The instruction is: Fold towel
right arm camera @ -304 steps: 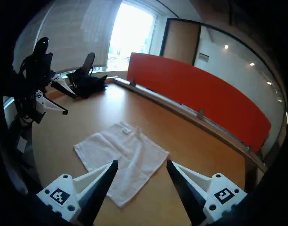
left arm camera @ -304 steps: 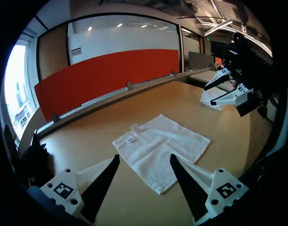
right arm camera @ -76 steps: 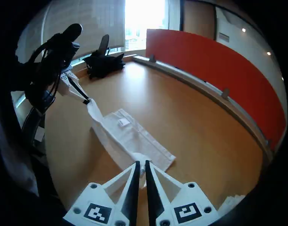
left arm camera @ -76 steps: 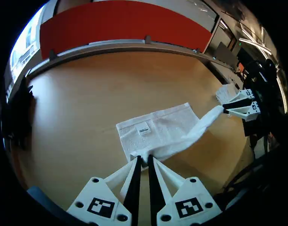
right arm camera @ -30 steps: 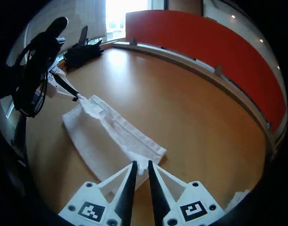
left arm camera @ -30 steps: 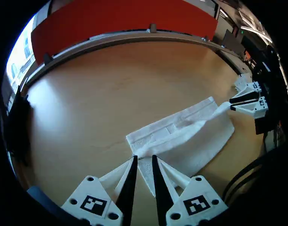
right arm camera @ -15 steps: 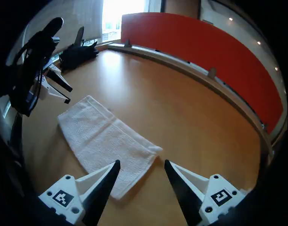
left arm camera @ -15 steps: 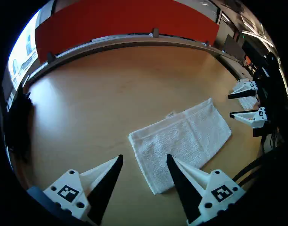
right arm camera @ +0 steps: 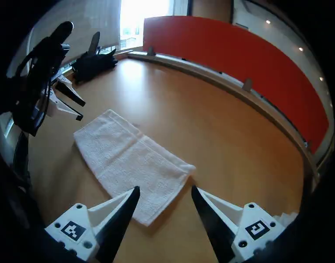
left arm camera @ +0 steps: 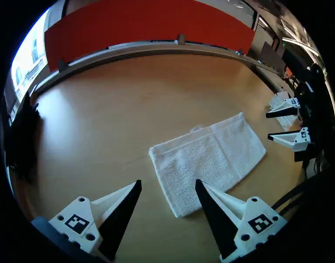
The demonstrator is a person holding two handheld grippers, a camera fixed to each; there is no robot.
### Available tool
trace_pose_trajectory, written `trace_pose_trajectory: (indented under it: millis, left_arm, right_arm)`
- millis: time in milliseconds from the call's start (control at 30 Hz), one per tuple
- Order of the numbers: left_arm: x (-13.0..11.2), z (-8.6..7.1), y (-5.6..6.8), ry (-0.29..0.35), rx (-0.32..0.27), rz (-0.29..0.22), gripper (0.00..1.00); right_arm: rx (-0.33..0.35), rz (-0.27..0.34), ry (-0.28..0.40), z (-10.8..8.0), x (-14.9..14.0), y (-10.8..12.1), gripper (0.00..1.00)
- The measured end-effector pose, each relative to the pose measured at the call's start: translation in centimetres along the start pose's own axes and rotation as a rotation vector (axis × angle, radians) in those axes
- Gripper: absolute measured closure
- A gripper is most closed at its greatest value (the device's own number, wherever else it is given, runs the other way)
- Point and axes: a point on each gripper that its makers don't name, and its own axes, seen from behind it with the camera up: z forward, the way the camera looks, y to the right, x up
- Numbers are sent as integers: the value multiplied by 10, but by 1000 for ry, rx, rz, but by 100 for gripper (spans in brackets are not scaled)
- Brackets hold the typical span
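A white towel (left arm camera: pixel 208 155) lies flat on the wooden table (left arm camera: pixel 123 105), folded in half into a long rectangle. My left gripper (left arm camera: pixel 167 186) stands open just in front of its near short end, nothing between the fingers. In the right gripper view the same towel (right arm camera: pixel 131 163) stretches away to the left, and my right gripper (right arm camera: pixel 164 191) is open over its near end. The right gripper (left arm camera: pixel 269 127) also appears at the towel's far end in the left gripper view. The left gripper (right arm camera: pixel 81 111), held by a dark-sleeved arm, appears at the far end in the right gripper view.
A red partition (left arm camera: pixel 141 24) and a rail run along the table's far edge. A dark bag (right arm camera: pixel 90 63) sits at the far corner by the window. More white folded cloth (left arm camera: pixel 279 101) lies beyond the right gripper, near the table's edge.
Both grippers, shut on the towel's corners a second ago, let go after laying the fold and now stand open. Since half a second ago both have backed off slightly.
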Motion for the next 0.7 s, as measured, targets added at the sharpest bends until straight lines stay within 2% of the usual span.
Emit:
trace_pose_trajectory:
  millis: [467, 700]
  left_arm:
    - [-28, -20, 7, 0, 14, -1, 9]
    - [-38, -24, 11, -5, 16, -5, 9]
  right_arm:
    - [-3, 17, -5, -19, -21, -16, 10]
    - [-5, 22, -11, -25, -30, -20, 10]
